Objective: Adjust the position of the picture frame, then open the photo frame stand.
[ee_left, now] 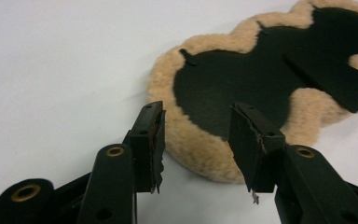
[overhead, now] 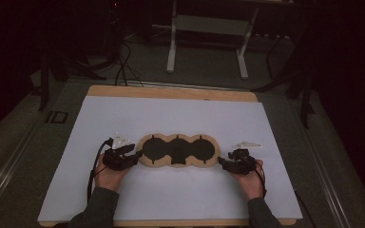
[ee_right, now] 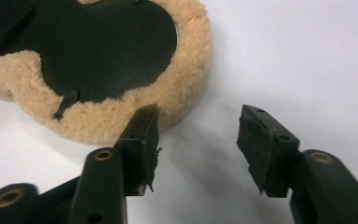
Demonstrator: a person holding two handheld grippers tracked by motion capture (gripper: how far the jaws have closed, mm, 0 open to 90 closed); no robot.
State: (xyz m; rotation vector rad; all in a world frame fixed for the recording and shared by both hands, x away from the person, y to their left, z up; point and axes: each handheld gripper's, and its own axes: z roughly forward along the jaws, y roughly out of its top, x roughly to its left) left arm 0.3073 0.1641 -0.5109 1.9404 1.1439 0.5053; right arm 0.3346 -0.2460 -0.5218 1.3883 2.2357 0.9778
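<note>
A tan fleece pad (overhead: 177,150) with three joined round black lobes lies flat on the white sheet (overhead: 180,116). My left gripper (overhead: 135,154) is at its left end, open. In the left gripper view the fleece rim (ee_left: 200,149) lies between the spread jaws (ee_left: 198,112), and neither pad presses on it. My right gripper (overhead: 222,162) is at the pad's right end, open too. In the right gripper view the fleece edge (ee_right: 186,70) sits just beyond and left of the left jaw, and bare sheet shows between the jaws (ee_right: 199,114).
The sheet covers a wooden board (overhead: 171,91) whose far edge shows. Behind the table stands a white frame (overhead: 209,28) on the dark floor, with cables (overhead: 123,66) beside it. Bare sheet stretches before and behind the pad.
</note>
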